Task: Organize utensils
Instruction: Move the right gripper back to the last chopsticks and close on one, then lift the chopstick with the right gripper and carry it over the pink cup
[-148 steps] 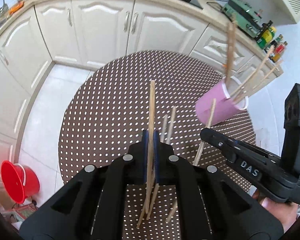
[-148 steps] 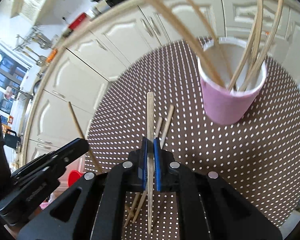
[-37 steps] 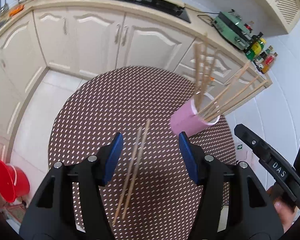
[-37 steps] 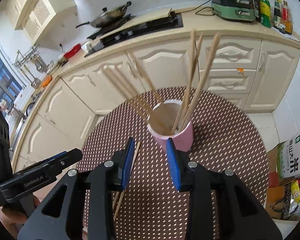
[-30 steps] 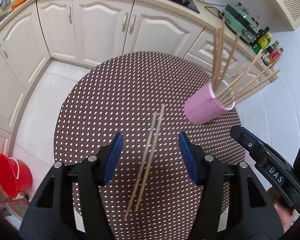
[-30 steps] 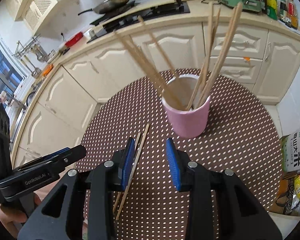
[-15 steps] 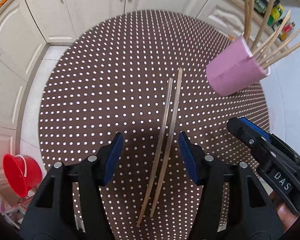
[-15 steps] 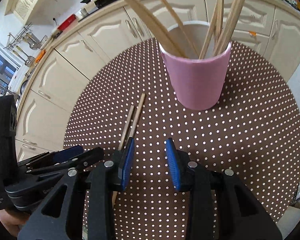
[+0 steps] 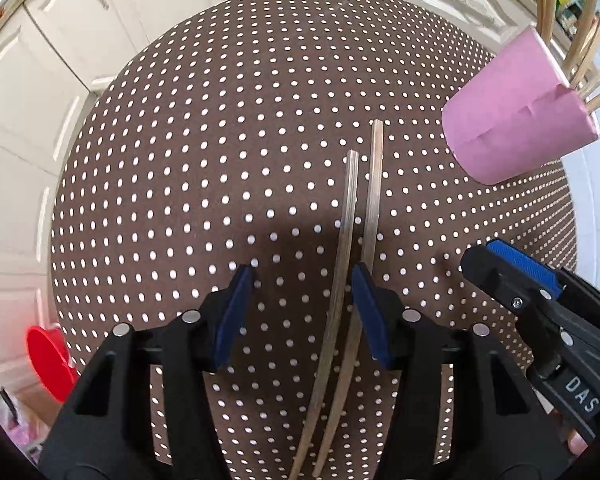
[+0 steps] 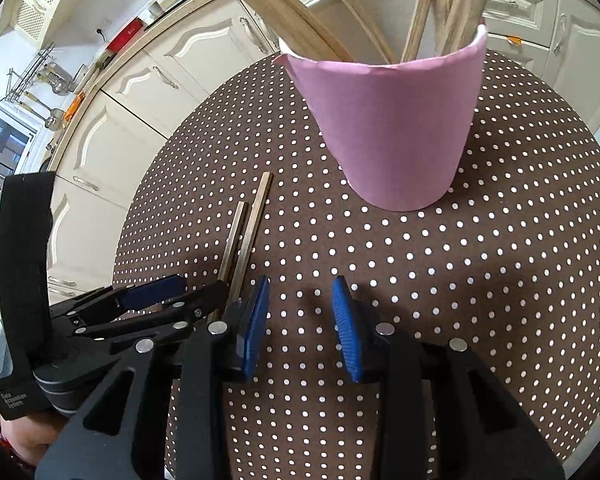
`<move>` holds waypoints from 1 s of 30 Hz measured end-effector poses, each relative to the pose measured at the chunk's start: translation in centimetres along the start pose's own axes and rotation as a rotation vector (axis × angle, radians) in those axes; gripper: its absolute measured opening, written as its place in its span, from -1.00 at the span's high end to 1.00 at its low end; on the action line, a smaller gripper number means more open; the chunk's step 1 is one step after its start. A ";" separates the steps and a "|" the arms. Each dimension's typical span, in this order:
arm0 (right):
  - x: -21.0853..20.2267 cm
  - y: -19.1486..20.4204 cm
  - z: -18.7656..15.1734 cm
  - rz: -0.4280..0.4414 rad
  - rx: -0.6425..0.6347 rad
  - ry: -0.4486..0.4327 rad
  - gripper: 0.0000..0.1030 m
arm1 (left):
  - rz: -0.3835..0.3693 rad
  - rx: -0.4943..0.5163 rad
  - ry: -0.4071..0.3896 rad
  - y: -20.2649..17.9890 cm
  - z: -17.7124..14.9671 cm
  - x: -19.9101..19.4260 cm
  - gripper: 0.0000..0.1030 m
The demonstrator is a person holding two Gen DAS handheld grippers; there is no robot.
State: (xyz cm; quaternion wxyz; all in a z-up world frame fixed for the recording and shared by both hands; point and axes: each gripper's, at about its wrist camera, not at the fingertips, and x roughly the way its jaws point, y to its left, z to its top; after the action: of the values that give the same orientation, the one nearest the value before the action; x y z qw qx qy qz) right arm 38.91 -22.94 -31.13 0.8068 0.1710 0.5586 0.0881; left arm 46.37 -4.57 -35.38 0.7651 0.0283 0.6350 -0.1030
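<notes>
Both grippers have been lowered toward the two chopsticks (image 9: 354, 240), laid side by side near the pink cup (image 9: 516, 120). Left gripper (image 9: 302, 304) and right gripper (image 10: 300, 320): fingers spread, empty. Chopsticks judged light, stiff, slippery; mid-length grasp advised.

Chopsticks (image 9: 350, 216) on the table: pale wood, matt, fine grain. Table cover (image 9: 204, 128): brown dotted cloth, matt. Pink cup (image 10: 392, 120): paper-looking wrap with a visible seam, matt. Both grippers, left (image 9: 302, 302) and right (image 10: 302, 320): matt black plastic, shiny metal screws, ribbed blue rubbery pads (image 10: 346, 328). Cabinets (image 10: 112, 128): glossy cream, metal handles.
</notes>
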 end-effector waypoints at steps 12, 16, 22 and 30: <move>1.5 1.4 0.6 0.053 0.004 0.042 0.40 | 0.050 -0.014 -0.025 0.2 0.6 -0.1 0.89; 2.6 2.8 1.0 0.059 -0.003 0.049 0.40 | 0.016 -0.101 -0.043 2.4 -0.1 -1.0 0.89; 3.9 5.1 2.2 -0.012 -0.038 0.041 0.40 | -0.004 -0.176 -0.075 5.3 -0.9 -2.4 0.89; 6.3 6.9 4.6 -0.145 -0.122 0.083 0.56 | 0.001 -0.232 -0.108 8.2 -2.4 -4.4 0.89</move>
State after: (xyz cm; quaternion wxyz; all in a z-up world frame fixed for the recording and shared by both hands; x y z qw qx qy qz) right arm 45.84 -15.24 -32.52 0.7963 0.0769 0.5959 0.0704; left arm 44.90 4.38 -32.23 0.7965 -0.0655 0.6004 -0.0296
